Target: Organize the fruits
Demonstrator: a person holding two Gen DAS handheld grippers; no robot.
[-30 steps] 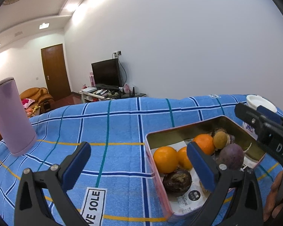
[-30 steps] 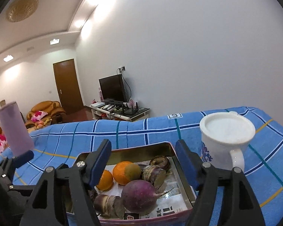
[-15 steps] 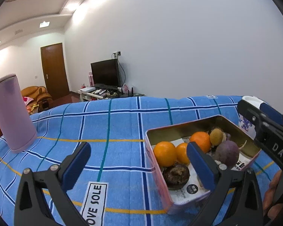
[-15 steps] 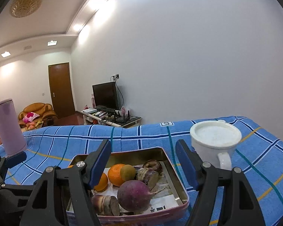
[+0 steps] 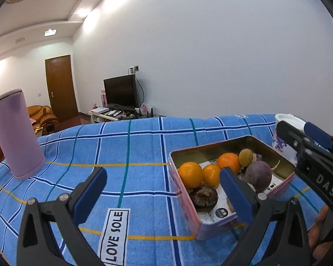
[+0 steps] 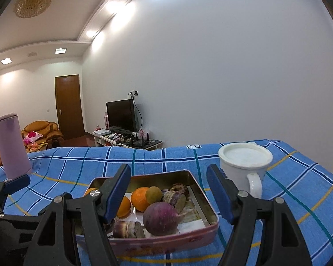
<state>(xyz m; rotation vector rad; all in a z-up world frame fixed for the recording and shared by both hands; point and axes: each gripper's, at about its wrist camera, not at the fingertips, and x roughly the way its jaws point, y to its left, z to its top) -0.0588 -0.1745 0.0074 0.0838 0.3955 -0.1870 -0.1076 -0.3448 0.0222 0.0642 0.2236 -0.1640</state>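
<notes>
A family living room: a flat-screen television (image 6: 120, 115) stands on a low white stand (image 6: 126, 140) cluttered with remote controls and a router, plugged into a wall socket (image 6: 133, 93) above it. Beyond it are a brown wooden door (image 6: 70, 106), an orange-brown leather sofa (image 6: 42, 130) with floral cushions (image 6: 32, 136), recessed ceiling lights and an ornate gold ceiling medallion (image 6: 32, 2). In the foreground, a blue checked cloth (image 5: 144, 146) covers a table bearing household things: a lilac flask (image 5: 16, 133), a white mug (image 6: 244, 164) and a tin of fruit (image 6: 157, 201).
</notes>
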